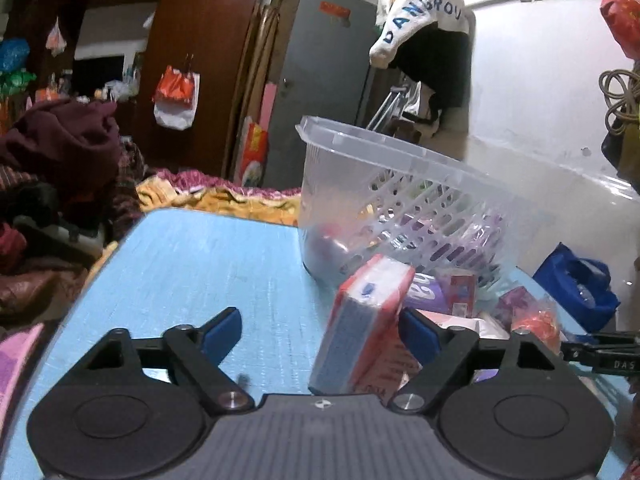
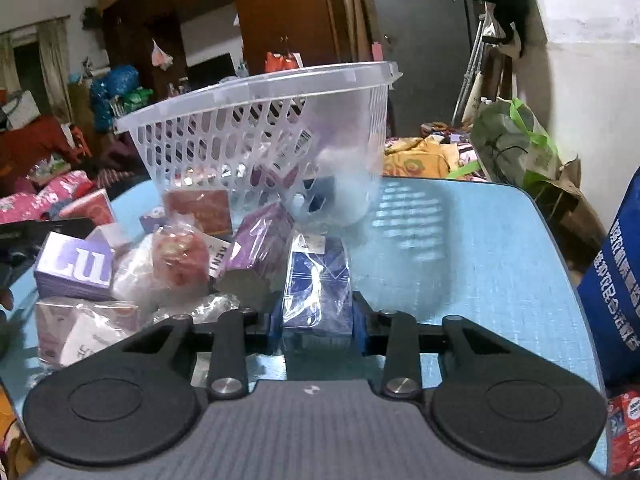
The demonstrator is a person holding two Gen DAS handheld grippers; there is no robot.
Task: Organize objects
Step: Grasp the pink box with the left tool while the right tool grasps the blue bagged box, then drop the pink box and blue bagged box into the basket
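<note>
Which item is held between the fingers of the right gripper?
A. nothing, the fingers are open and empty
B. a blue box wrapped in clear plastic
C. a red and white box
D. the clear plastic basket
B: in the right wrist view the right gripper has its blue pads pressed on both sides of the plastic-wrapped blue box.

The tabletop [image 2: 480,248] is pale blue with a fine woven grain. The basket [image 2: 256,128] is clear, frosted plastic, slotted along its side. A red-and-white box [image 1: 372,320] shows a blue face. The wrapped box [image 2: 318,284] is dark blue with white lines. Another box [image 2: 74,270] is lilac with white letters. Both tools have black arms and blue pads [image 1: 222,336].
</note>
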